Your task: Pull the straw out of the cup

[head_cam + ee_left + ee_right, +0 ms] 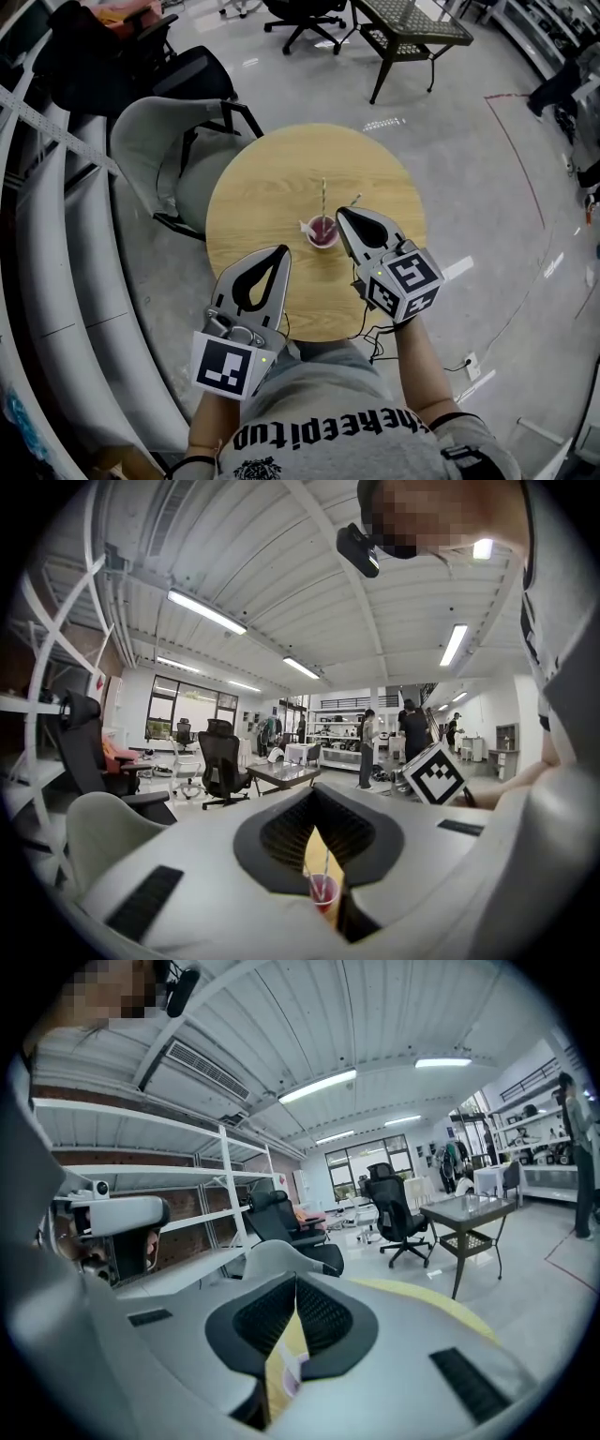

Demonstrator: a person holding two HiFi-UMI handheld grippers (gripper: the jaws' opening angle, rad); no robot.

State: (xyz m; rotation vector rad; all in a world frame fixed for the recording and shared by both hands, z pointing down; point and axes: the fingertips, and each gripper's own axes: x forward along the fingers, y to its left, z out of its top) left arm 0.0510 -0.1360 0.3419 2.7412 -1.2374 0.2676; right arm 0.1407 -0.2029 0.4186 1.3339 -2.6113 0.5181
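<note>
Currently I read the cup (322, 232) near the middle of the round table (272, 187); it stands just left of the right gripper (340, 213) tips, contact not confirmable; it lies far and right of the left gripper (284, 250), apart from it. Right gripper: jaws together at the tips, clamping nothing. Left gripper: jaws together, empty; its own view shows the cup beyond them. Count: one cup; two straws, one upright (324, 195), one leaning right (353, 201), both in the cup.
</note>
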